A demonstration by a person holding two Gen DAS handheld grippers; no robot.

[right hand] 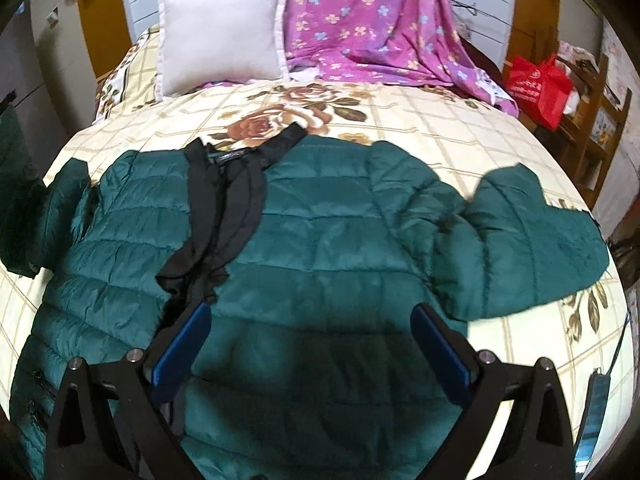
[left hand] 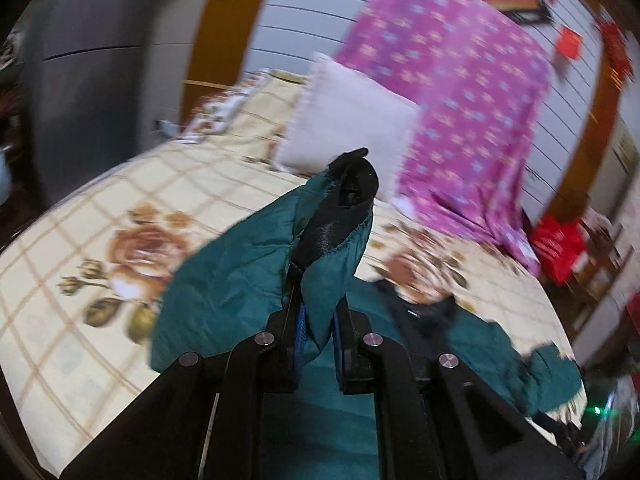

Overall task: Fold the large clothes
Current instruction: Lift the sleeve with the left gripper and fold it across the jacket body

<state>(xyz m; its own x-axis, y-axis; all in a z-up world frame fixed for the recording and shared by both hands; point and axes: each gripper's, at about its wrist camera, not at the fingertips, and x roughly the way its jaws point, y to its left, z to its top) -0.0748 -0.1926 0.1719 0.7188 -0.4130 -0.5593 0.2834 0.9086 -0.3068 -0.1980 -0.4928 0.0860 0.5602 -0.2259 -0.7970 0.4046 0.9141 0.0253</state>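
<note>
Two grippers frame what we see. At the bottom of the right wrist view, our right gripper hangs over the teal quilted jacket with its jaws wide apart, the blue pads holding nothing. The jacket fills the centre of that frame, spread front-up on the bed, its black lining folded open along the front toward the upper left of centre. One sleeve lies bent at the right of the frame, and the other sleeve's end sits at the left edge.

In the left wrist view, our left gripper at bottom centre has its jaws clamped on a teal sleeve cuff, whose black inner lining sticks up toward mid-frame; the cloth is raised above the floral bedspread.

Farther back, a white pillow leans at the head of the bed in the upper left, touching a purple flowered blanket draped at top centre. A red bag sits off the bed at upper right.
</note>
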